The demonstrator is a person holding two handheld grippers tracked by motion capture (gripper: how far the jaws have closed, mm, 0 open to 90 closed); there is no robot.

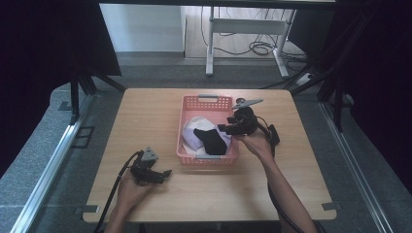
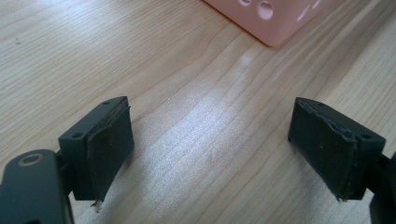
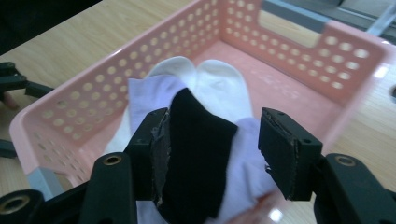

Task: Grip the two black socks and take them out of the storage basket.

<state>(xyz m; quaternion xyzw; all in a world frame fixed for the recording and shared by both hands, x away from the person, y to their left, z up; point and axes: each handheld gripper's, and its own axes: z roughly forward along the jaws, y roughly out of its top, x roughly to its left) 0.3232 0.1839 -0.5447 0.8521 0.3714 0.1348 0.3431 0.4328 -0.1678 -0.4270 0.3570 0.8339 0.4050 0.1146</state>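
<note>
Black jaws of the right gripper (image 3: 212, 156) stand wide apart at the bottom of the right gripper view, nothing clamped between them; they hang over the near end of a pink perforated basket (image 3: 327, 70). Inside the basket: a black sock (image 3: 196, 154) on top, a pale lilac cloth (image 3: 144, 95) under it, and two white socks (image 3: 219, 81) behind, all touching in one pile. Black sock sits just by the left jaw pad; contact unclear.

High view: basket (image 1: 204, 103) sits mid-table, slightly toward the far side, on a light wood table (image 1: 145, 111). Right gripper (image 1: 227, 128) is at the basket's right rim, held by the right hand (image 1: 255, 143), pointing left over the socks. Black sock (image 1: 212, 140) lies near the basket's front end.

Left gripper (image 1: 165, 174) rests low on the table, near the front left, well apart from the basket, held by the left hand (image 1: 128, 189). Left gripper view: its jaws spread wide (image 2: 210, 154), empty, bare wood between them, basket corner (image 2: 275, 23) at top.
</note>
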